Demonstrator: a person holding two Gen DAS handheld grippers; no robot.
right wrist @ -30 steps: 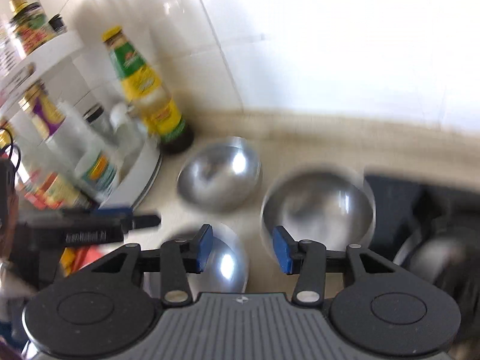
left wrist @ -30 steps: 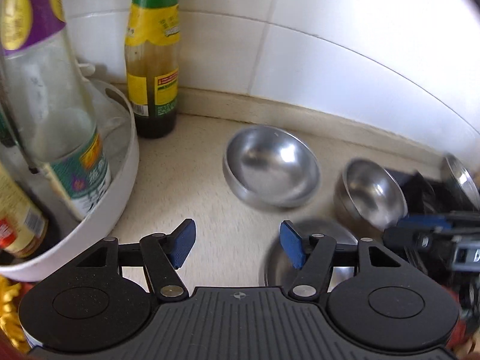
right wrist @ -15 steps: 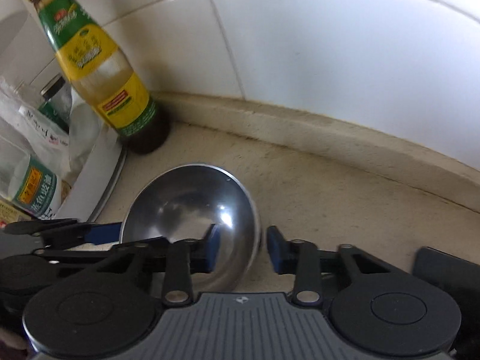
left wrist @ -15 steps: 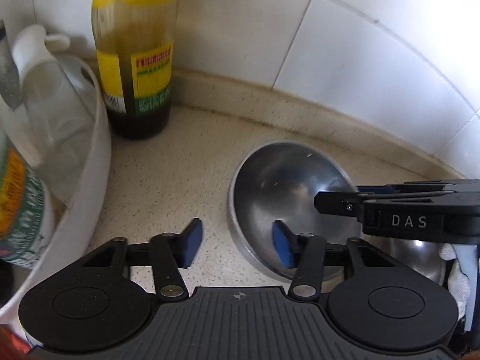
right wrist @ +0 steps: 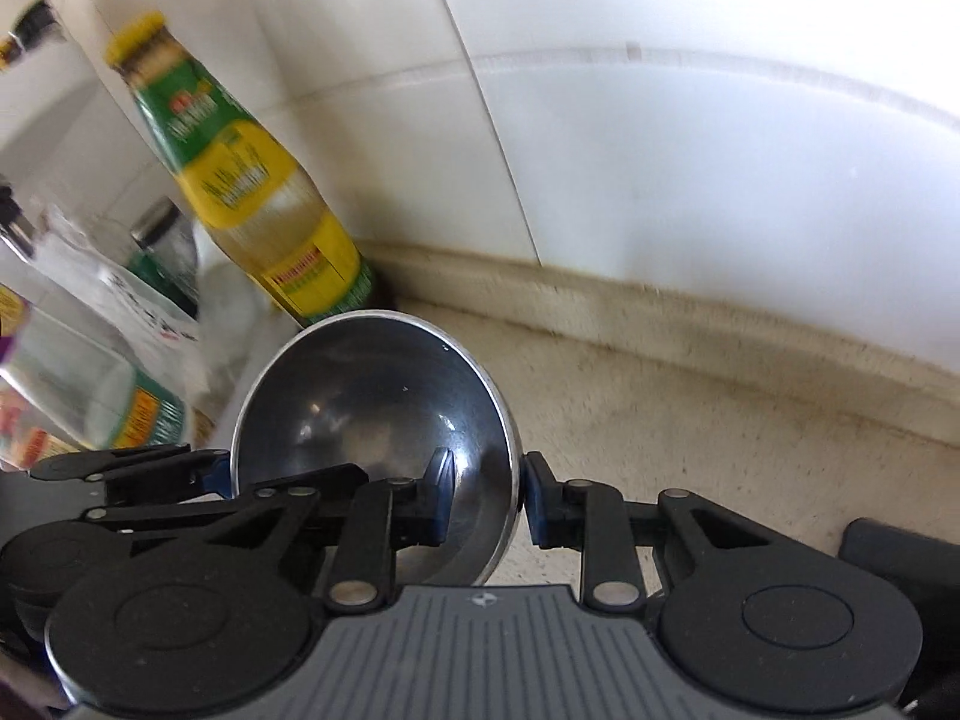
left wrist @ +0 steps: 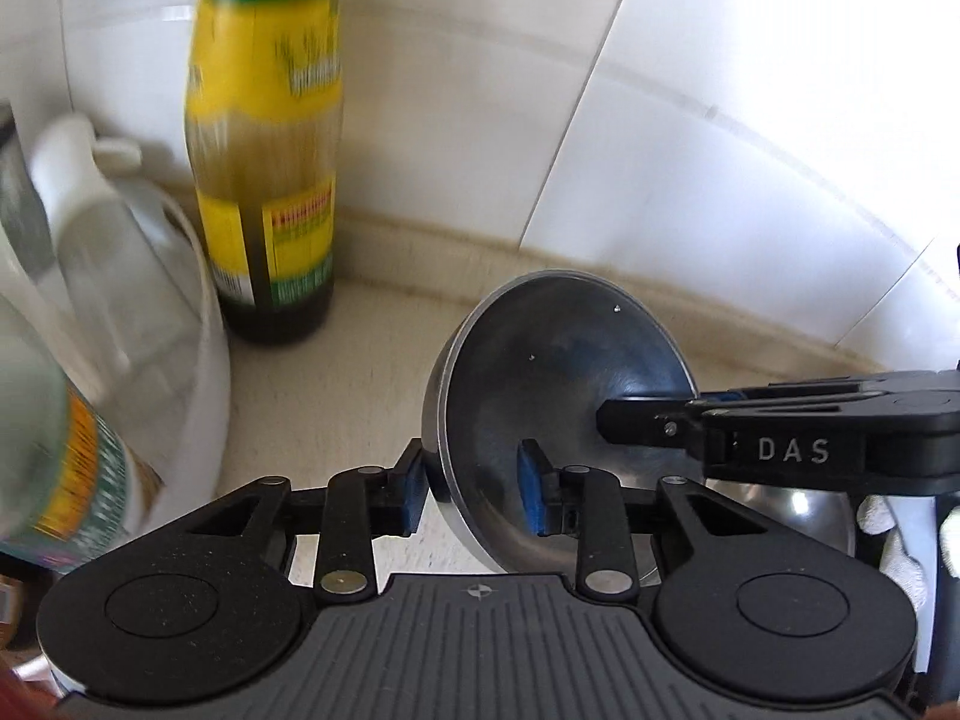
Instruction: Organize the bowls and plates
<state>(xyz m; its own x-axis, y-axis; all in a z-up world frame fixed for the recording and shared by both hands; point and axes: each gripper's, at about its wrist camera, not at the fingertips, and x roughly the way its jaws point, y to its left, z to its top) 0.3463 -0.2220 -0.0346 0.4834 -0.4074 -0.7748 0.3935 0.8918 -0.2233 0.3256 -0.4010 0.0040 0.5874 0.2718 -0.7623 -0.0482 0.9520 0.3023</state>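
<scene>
The steel bowl [left wrist: 558,396], tilted at frame centre, has its rim pinched by the left gripper [left wrist: 474,492] and right gripper [right wrist: 486,501] on opposite sides.

Crowded left, open right

Left of the jaws stand a bottle [left wrist: 264,180] and white tub [left wrist: 204,360]; bare counter [right wrist: 690,420] lies right.

A shiny steel bowl [left wrist: 558,372] sits tilted on its side, right of the green-and-yellow sauce bottle [left wrist: 270,180].

Both grippers' fingers [left wrist: 531,495] [right wrist: 441,495] pinched closed.
</scene>
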